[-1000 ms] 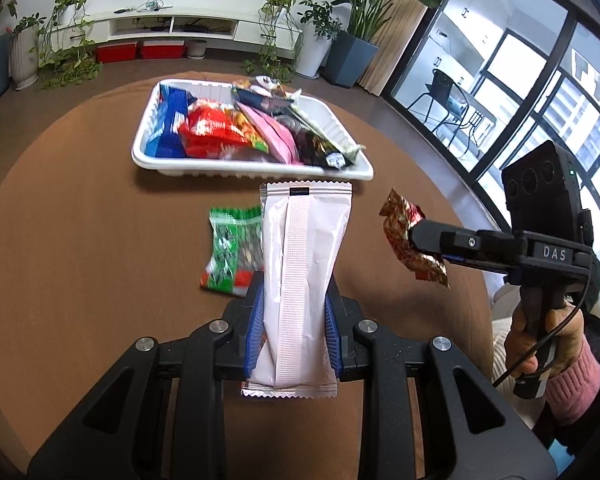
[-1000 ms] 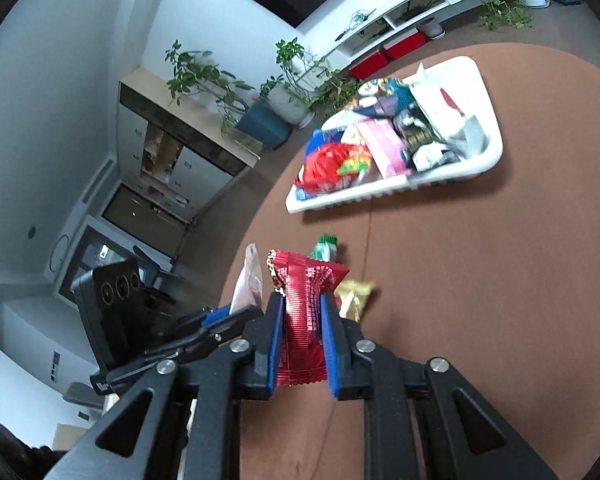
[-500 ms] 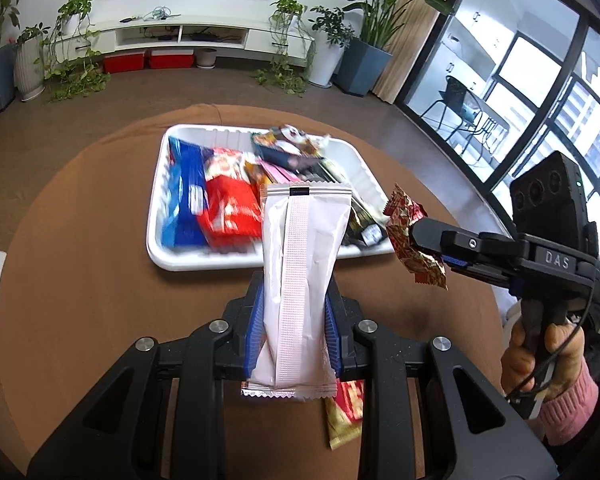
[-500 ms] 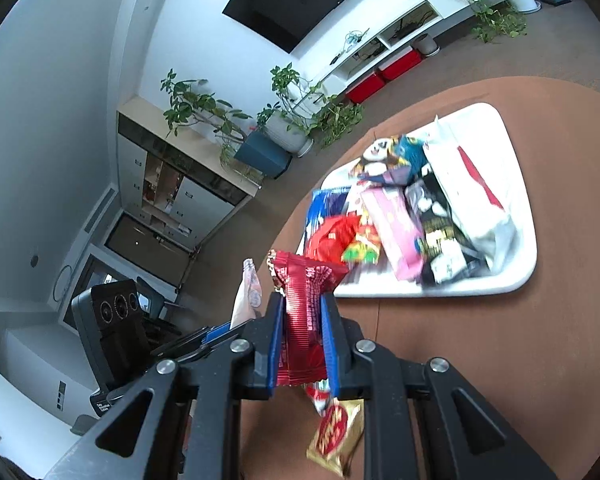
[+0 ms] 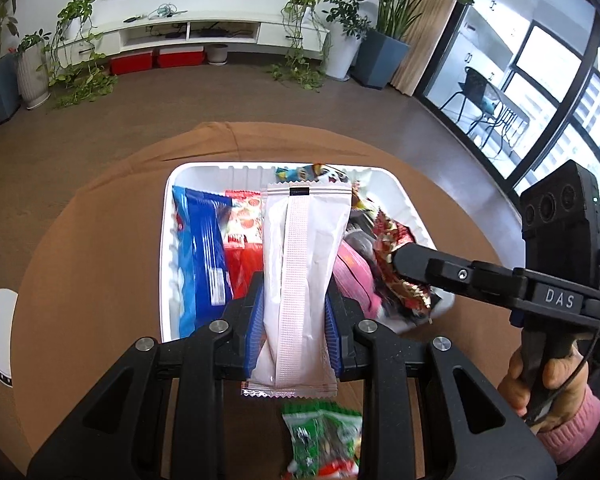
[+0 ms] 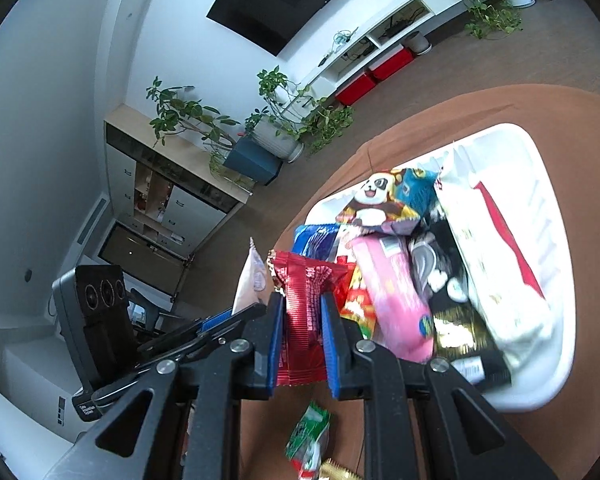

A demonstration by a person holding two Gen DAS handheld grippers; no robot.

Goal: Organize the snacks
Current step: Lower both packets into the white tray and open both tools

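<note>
We hold left gripper (image 5: 294,316) clamped on pale pink sachet (image 5: 300,280), upright over white tray (image 5: 168,216). Right gripper (image 6: 302,336) pinches red foil snack (image 6: 304,320) at tray's near edge. Tray on brown round table (image 5: 100,240), packed: blue packet (image 5: 202,256), pink packet (image 6: 396,300), panda bag (image 6: 374,204). Green packet (image 5: 322,440) loose on table below us.

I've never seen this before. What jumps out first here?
Two black grippers each clamp a snack: the left gripper a pale pink packet, the right gripper a shiny red wrapper. Below both sits a white plastic tray crammed with colourful snacks on a round brown table.
</note>
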